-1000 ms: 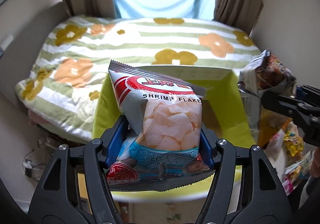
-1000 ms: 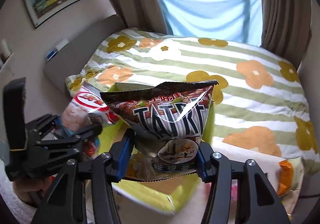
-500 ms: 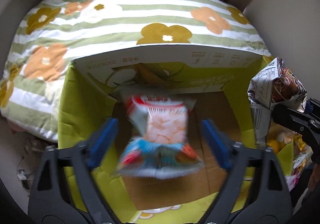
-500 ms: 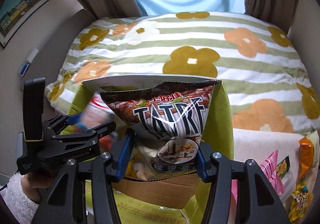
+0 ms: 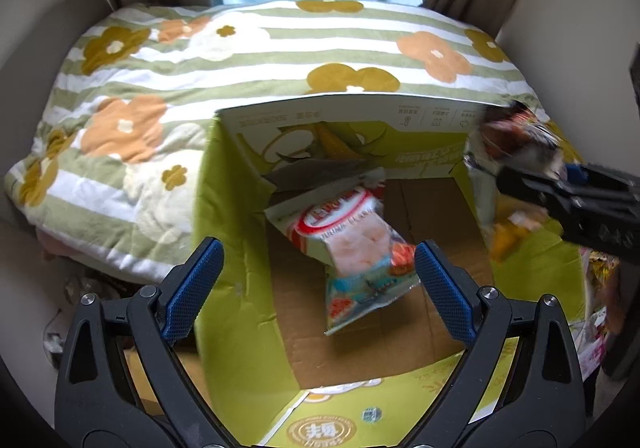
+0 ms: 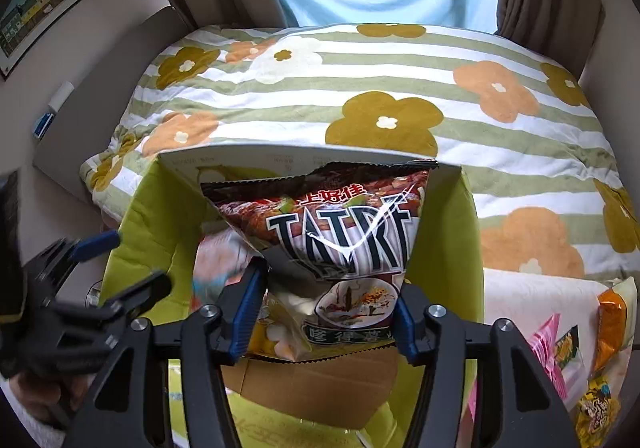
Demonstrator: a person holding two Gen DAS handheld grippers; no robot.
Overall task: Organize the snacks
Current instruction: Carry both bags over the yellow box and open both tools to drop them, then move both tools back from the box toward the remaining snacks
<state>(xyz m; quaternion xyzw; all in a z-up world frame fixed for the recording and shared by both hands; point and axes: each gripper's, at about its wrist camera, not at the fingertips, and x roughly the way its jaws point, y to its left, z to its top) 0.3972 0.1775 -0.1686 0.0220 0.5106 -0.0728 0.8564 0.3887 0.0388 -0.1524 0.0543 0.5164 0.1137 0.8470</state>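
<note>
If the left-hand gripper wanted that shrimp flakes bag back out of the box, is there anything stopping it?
Probably not. The left gripper is open above the green box, whose top is open, and the shrimp flakes bag lies uncovered inside between its fingers. The right gripper's dark snack bag hangs off to the side.

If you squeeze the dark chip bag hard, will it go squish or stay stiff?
Probably squish. The dark bag is thin crinkly foil, already creased where the right gripper holds it, jaws now opening. It looks puffy, so likely light, mostly air. The chips inside would probably crack. Its shiny skin may slip out into the box.
</note>
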